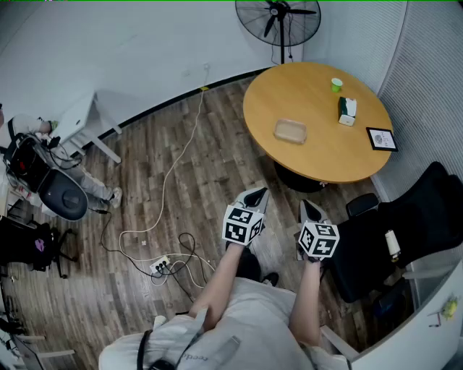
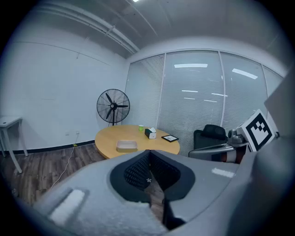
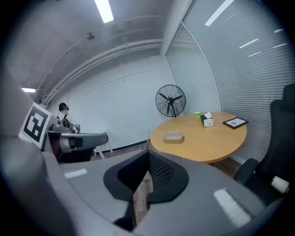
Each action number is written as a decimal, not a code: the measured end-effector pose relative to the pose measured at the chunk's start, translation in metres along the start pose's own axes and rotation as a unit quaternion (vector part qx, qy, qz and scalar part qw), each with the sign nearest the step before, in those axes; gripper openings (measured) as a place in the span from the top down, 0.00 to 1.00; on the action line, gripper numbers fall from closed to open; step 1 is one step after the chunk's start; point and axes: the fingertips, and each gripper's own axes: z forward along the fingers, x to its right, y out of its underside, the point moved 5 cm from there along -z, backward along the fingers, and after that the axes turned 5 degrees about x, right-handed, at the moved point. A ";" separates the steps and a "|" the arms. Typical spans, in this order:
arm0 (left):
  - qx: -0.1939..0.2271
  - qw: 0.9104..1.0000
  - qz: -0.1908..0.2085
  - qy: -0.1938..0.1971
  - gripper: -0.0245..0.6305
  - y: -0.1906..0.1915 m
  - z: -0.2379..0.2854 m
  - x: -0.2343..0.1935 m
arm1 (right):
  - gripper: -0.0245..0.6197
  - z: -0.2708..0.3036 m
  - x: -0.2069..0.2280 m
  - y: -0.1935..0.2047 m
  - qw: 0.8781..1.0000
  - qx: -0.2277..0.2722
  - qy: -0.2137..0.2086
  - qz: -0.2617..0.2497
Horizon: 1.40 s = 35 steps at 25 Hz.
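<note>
My left gripper (image 1: 257, 194) and right gripper (image 1: 310, 208) hang side by side over the wooden floor, just short of a round wooden table (image 1: 325, 155). Both are shut, their jaws meeting at the tips with nothing between them. In the left gripper view the shut left gripper (image 2: 148, 153) points at the table (image 2: 108, 138), where a clear plastic container (image 2: 126, 145) lies. In the right gripper view the shut right gripper (image 3: 148, 154) faces the same container (image 3: 173, 137). Each gripper's marker cube shows in the other's view.
On the table are the container (image 1: 290, 131), a green cup (image 1: 336, 84), a tissue box (image 1: 347, 111) and a framed card (image 1: 381, 139). A standing fan (image 1: 278, 18) is behind it, a black chair (image 1: 409, 231) to the right. Cables and a power strip (image 1: 160, 266) lie on the floor at left.
</note>
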 end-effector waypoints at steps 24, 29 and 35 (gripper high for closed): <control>0.000 0.999 0.031 -0.011 0.96 0.001 -0.032 -0.044 | 0.97 0.025 -0.016 0.002 0.998 0.025 -0.052 0.040; 0.021 1.000 0.012 -0.018 0.96 -0.008 -0.001 -0.068 | 0.97 0.056 0.002 -0.010 0.998 0.022 -0.038 0.049; 0.043 0.999 0.010 -0.009 0.96 -0.048 0.065 -0.115 | 0.97 0.104 0.039 -0.041 0.996 0.033 -0.020 0.079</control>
